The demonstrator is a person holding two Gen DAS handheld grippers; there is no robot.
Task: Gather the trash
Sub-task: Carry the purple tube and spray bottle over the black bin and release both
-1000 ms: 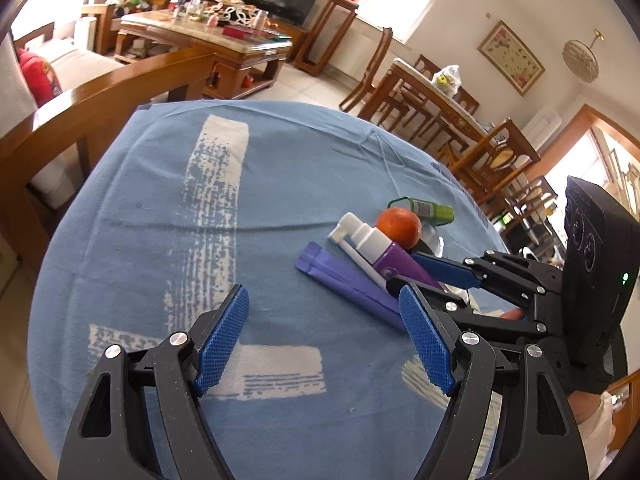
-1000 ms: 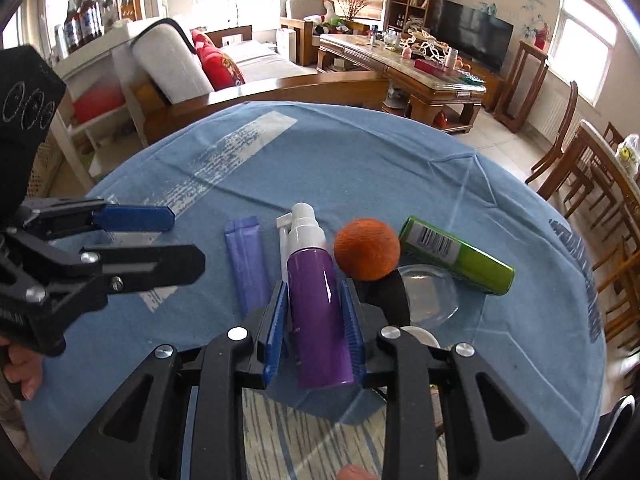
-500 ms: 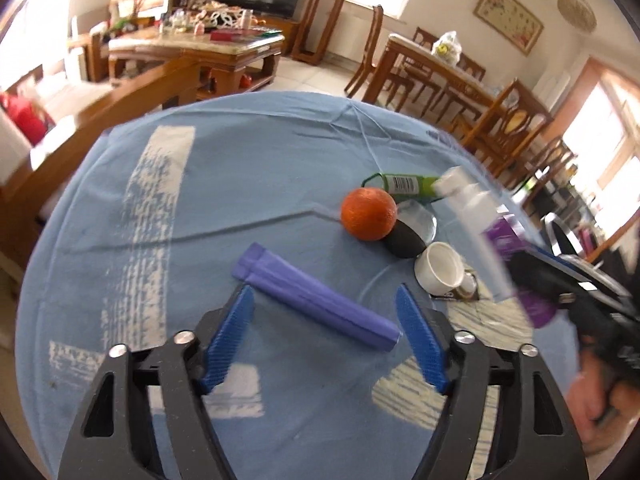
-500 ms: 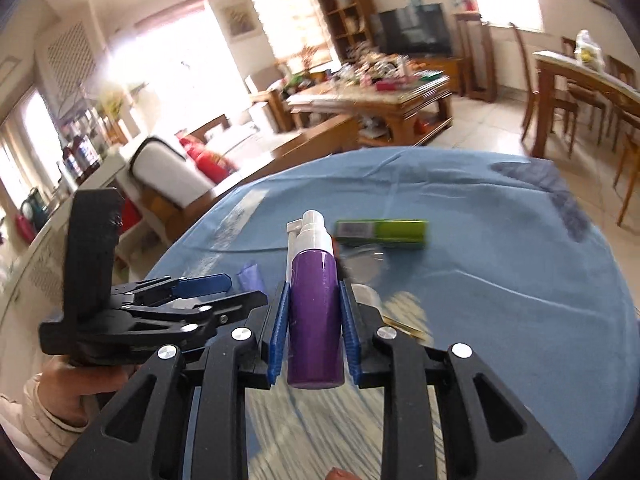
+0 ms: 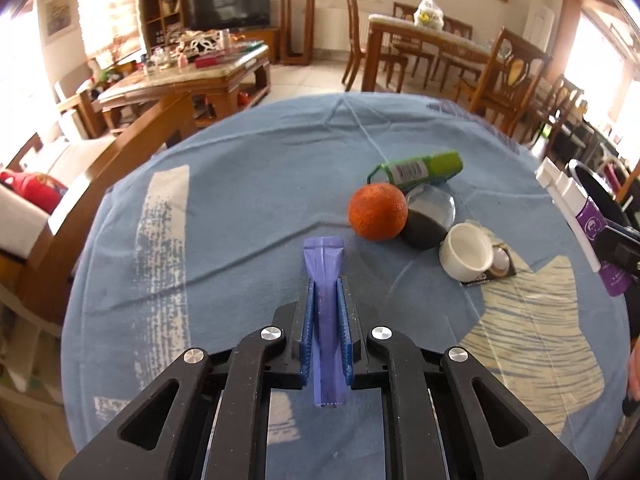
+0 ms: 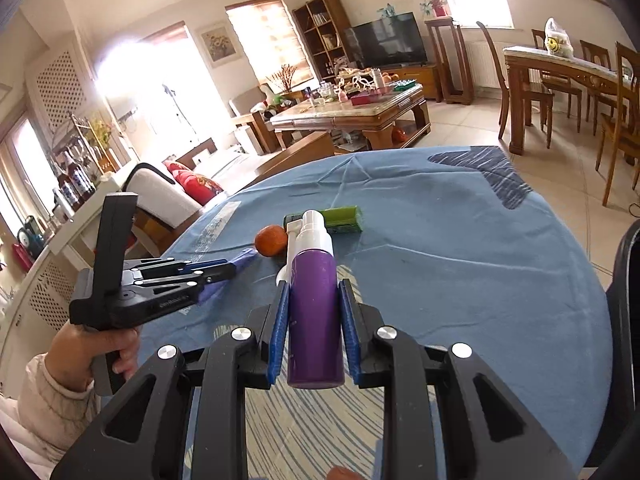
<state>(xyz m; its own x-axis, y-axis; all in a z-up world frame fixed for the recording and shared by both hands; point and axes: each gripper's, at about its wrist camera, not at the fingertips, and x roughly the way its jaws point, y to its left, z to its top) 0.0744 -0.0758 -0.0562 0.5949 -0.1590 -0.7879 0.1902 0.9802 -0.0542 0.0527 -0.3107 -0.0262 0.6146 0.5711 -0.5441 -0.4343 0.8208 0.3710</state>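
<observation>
Jaws of left gripper (image 5: 325, 292), open before, now closing on purple tube (image 5: 323, 258); right gripper (image 6: 313, 300) still clamps spray bottle (image 6: 314, 280).

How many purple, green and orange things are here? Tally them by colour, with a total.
Purple: 2, spray bottle and tube
Green: 1, green bottle
Orange: 1, orange fruit
Total: 4
</observation>
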